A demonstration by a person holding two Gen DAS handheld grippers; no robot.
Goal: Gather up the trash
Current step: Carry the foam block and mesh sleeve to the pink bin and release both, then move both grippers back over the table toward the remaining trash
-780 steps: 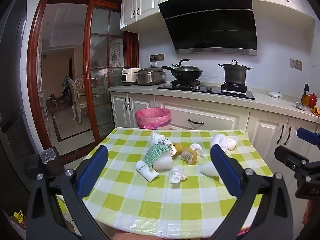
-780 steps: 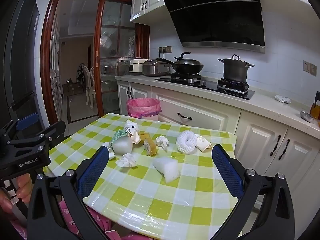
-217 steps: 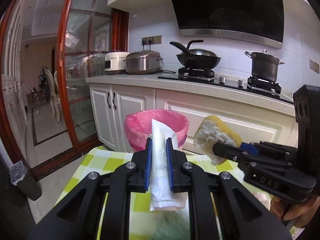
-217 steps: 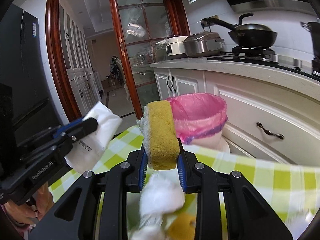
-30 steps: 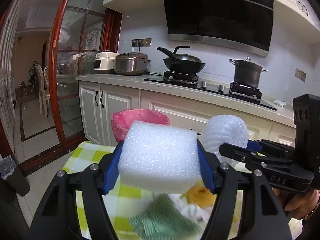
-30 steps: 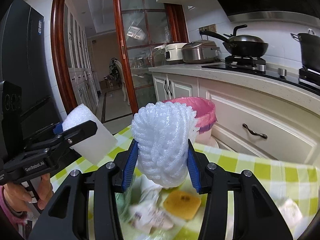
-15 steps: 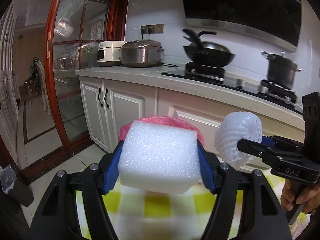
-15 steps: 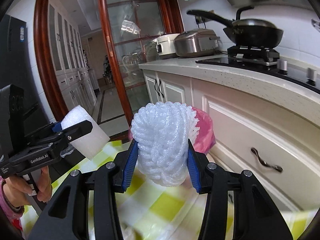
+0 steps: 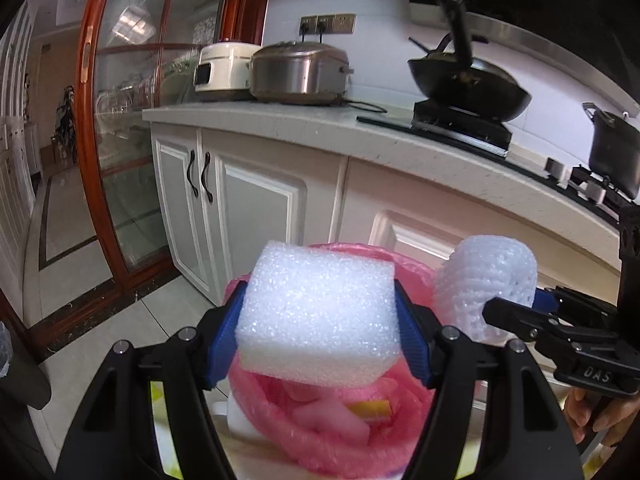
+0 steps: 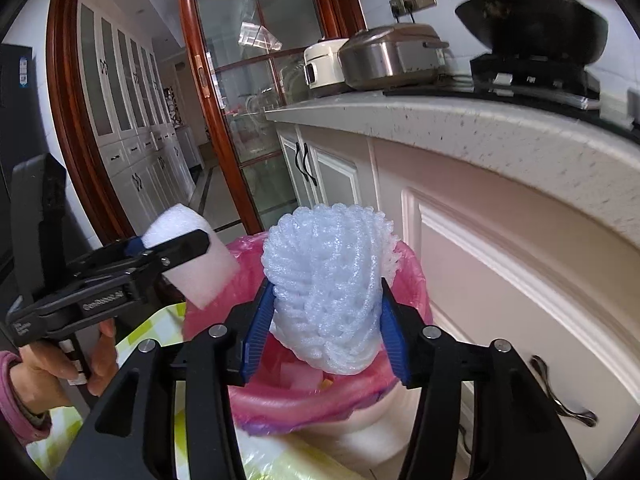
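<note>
Left tool (image 9: 320, 320) clamps a coarse white foam block (image 9: 316, 316) above the pink-lined bin (image 9: 412, 272).

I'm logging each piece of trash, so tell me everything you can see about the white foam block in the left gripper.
The white foam block is a chunky, roughly rectangular piece of coarse, beaded foam with slightly rounded edges, clean and undamaged as far as shown. The left gripper pinches it by two opposite sides between blue pads, off any surface. It hangs just above the open mouth of the pink-lined bin, beside the foam net in the right gripper, apparently not touching it.
</note>
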